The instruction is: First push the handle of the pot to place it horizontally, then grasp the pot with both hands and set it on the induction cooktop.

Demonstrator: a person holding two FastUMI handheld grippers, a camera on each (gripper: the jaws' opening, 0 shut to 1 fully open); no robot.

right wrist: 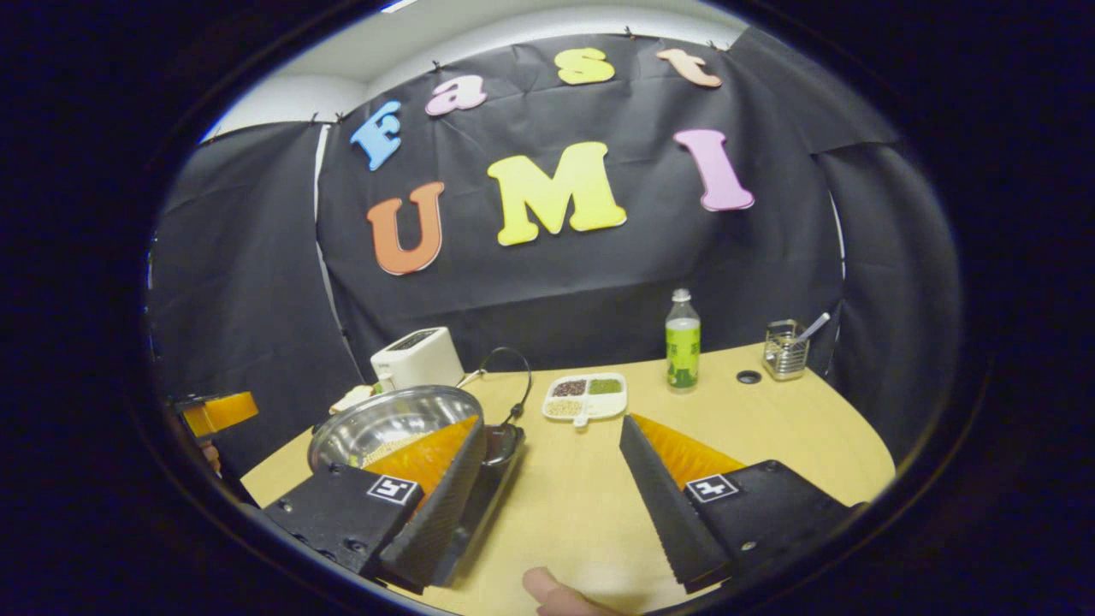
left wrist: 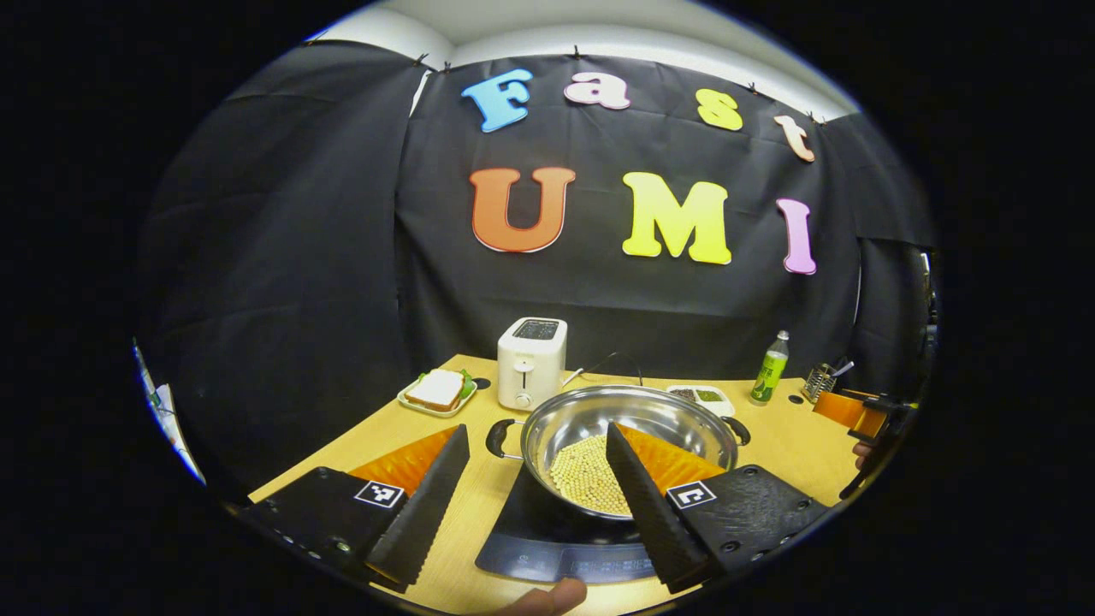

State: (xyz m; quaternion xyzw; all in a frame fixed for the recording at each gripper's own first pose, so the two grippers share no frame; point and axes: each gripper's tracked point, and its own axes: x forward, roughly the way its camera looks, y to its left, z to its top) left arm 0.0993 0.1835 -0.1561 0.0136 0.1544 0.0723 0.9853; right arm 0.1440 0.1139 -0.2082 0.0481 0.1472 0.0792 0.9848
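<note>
Both grippers, left (left wrist: pixel 535 505) and right (right wrist: pixel 547 505), are held spread, flanking the pot (left wrist: pixel 629 428) already seated on the cooktop (left wrist: pixel 530 539).

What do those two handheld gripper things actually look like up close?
Each, the left gripper and right gripper, has two wedge-shaped fingers with ribbed inner faces, bolted to black textured blocks. Each block carries a small square black-and-white marker tag. A fingertip peeks in beneath each.
</note>
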